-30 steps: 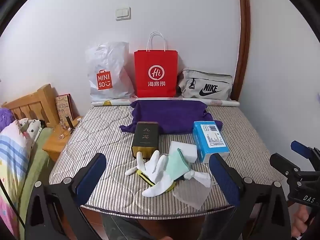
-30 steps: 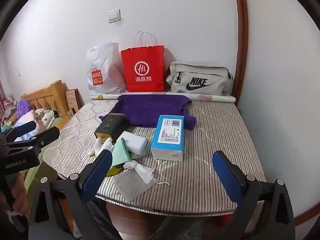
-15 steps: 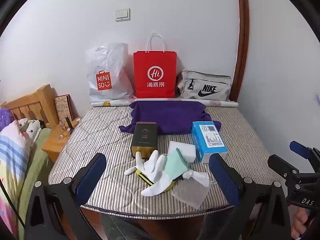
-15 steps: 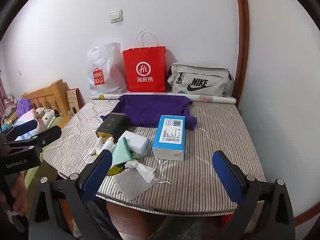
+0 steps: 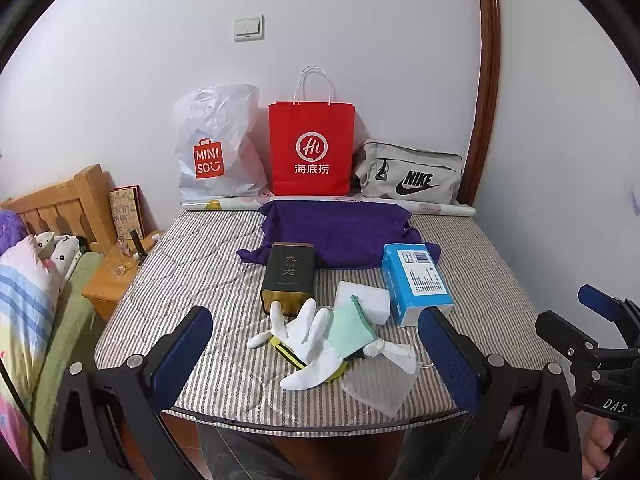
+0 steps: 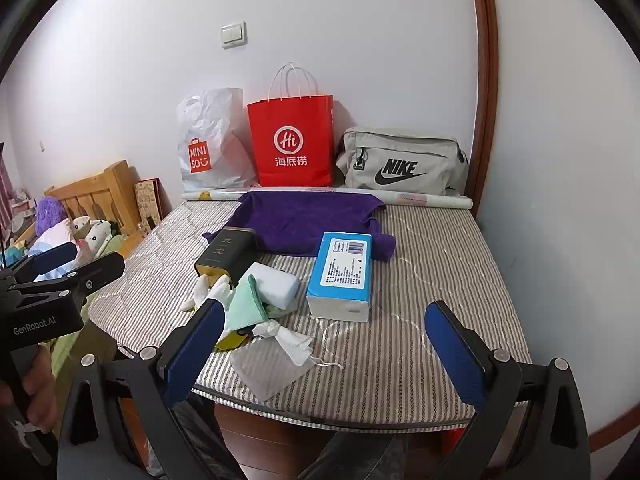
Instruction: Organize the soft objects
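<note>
Ahead of both wide-spread grippers (empty) lies white glove [image 5: 308, 340].

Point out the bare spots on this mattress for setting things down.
Free: the right strip between the blue box and the wall, and the left side of the mattress beside the dark tin. Crowded: the front middle, where white glove, green cloth and mesh pouch pile up.
</note>
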A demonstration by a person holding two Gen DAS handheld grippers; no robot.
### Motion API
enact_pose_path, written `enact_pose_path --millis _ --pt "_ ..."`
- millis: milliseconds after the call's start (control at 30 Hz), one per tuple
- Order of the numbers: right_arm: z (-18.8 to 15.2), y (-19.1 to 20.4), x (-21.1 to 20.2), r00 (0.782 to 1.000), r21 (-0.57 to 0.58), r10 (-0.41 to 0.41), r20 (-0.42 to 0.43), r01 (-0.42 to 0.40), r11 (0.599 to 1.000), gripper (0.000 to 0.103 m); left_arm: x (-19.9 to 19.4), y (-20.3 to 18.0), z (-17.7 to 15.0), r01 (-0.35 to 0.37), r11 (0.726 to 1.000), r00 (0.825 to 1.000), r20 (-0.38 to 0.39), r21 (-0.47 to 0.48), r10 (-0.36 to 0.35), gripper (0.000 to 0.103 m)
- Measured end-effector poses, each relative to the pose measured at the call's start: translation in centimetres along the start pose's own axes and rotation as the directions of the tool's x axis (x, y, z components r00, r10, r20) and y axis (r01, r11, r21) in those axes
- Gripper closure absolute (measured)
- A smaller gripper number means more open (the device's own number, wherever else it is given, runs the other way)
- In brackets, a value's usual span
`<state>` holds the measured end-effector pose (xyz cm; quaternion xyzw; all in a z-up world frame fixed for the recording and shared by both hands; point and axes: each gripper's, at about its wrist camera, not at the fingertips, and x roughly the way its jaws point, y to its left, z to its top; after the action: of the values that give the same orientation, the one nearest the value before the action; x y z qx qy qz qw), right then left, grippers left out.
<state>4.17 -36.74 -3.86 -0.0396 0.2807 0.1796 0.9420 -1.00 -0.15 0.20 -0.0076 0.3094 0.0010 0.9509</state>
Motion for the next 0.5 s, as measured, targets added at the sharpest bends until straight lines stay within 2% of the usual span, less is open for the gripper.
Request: enact_pose_path --millis 500 --pt "0.06 0.31 -0.30 1.000 -0.002 0.005 0.005 -0.005 1.000 0.004 -0.16 0.11 -0.11 0.000 1.000 1.000 0.000 -0.002 0.000 0.000"
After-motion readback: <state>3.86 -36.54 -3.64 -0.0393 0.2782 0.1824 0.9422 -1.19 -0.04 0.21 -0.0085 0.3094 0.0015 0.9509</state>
